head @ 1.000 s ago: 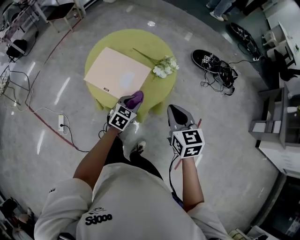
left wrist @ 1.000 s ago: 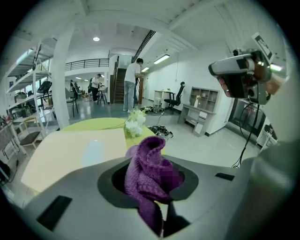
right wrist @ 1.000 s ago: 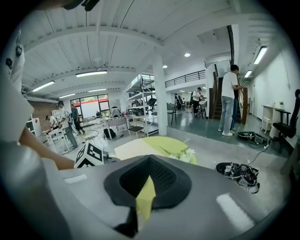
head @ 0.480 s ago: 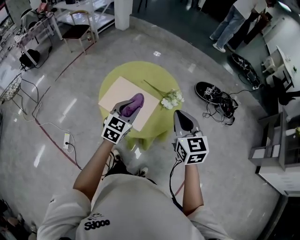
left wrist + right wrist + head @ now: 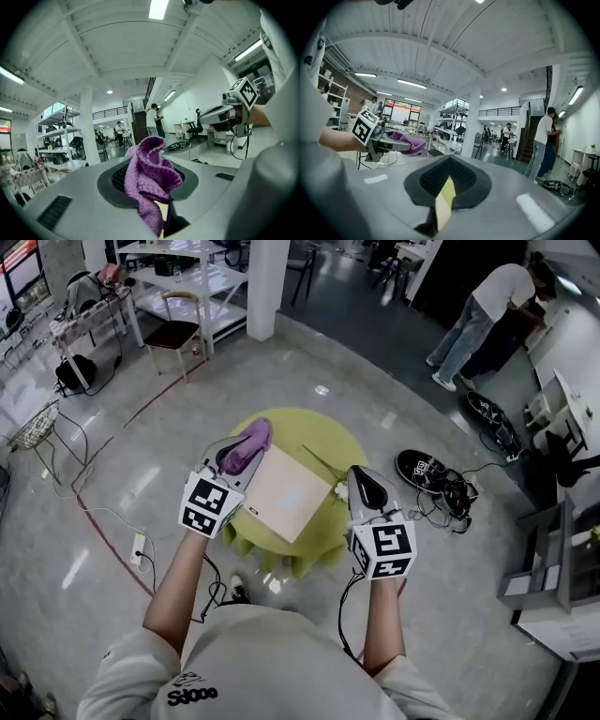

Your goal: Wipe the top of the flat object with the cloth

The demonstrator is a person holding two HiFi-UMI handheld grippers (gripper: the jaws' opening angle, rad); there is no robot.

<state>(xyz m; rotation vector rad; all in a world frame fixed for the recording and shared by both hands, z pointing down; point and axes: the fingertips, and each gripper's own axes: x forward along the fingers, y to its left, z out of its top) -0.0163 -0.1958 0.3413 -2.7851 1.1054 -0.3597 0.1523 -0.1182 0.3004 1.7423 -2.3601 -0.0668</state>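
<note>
A round yellow-green table (image 5: pixel 323 432) carries a flat beige rectangular board (image 5: pixel 286 495), with the left tongs (image 5: pixel 236 454) above the board's left edge clamping a crumpled purple knitted cloth (image 5: pixel 251 435) and the right tongs (image 5: pixel 368 486), pressed together and empty, at its right edge.

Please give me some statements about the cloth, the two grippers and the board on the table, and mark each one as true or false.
1. The left gripper holds a purple cloth. True.
2. The cloth is spread flat on the beige board. False: it is bunched up in the left gripper.
3. The right gripper holds a flower. False: it is shut and holds nothing.
4. The board lies on a round green table. True.
</note>
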